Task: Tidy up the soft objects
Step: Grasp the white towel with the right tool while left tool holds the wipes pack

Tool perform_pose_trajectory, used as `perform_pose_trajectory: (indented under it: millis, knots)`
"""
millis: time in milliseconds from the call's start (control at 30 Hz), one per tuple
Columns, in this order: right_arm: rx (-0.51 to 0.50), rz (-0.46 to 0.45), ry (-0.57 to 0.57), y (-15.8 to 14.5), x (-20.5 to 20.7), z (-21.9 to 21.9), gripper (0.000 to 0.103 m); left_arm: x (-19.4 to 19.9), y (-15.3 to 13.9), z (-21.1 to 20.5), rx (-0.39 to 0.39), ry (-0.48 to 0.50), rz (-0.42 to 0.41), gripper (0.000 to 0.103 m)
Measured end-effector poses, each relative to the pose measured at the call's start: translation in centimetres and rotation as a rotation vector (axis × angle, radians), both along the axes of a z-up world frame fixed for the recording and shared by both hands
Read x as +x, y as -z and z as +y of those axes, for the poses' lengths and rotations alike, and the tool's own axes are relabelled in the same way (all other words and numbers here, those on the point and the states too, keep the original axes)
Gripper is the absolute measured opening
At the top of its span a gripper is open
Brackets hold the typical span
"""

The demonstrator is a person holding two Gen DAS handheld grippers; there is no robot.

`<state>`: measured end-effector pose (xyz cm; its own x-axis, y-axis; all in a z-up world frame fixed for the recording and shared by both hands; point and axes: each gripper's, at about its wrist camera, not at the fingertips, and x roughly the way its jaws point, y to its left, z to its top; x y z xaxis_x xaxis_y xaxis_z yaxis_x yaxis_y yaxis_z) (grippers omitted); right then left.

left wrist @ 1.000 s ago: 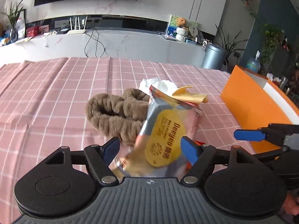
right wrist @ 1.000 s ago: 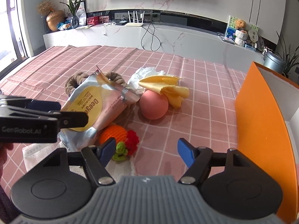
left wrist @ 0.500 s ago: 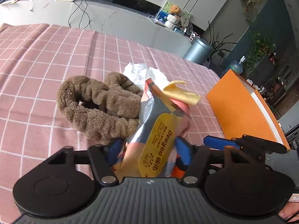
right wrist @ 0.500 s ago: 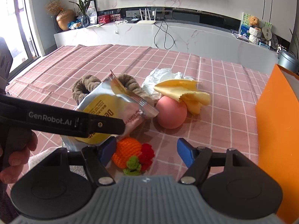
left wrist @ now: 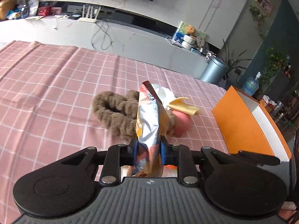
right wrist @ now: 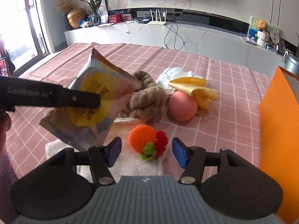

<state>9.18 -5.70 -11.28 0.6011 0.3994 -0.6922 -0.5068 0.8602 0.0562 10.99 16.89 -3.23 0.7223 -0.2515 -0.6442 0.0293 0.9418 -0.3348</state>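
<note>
A silver and yellow snack bag (left wrist: 149, 123) stands edge-on between the blue pads of my left gripper (left wrist: 148, 149), whose jaws are closing and press on it. In the right wrist view the bag (right wrist: 97, 100) hangs tilted above the pink checked cloth, with a left finger (right wrist: 74, 99) across it. My right gripper (right wrist: 146, 150) is closing. An orange knitted toy (right wrist: 142, 138) lies between its fingertips on a white towel (right wrist: 134, 166), untouched. Behind it lie a brown fluffy band (right wrist: 147, 99), a pink ball (right wrist: 183, 105) and a yellow cloth (right wrist: 194, 87).
An orange box with a white inside (right wrist: 280, 130) stands at the table's right edge. A crumpled white wrapper (right wrist: 172, 74) lies behind the yellow cloth. A low white cabinet runs along the far wall. Part of a hand (right wrist: 4, 123) shows at the left.
The left jaws have closed onto the snack bag and lifted it, turning it edge-on. The right gripper has narrowed and come closer to the orange knitted toy.
</note>
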Motion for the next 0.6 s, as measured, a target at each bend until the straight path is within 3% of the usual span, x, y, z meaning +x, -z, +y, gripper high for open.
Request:
perform_pose_trajectory:
  millis: [200,433,600]
  knots:
    - [-0.011,0.027,-0.134,1.1,-2.9,2.4,0.058,-2.2,-0.3,1.7,0.033,-0.087,0.017,0.025]
    - [-0.043,0.096,-0.146,3.6,-2.1,4.6,0.055,-3.4,1.1,2.9,0.025,-0.139,0.064,0.025]
    - [-0.091,0.041,-0.174,4.2,-2.3,5.6,0.056,-3.4,2.3,2.8,0.055,-0.150,0.092,0.025]
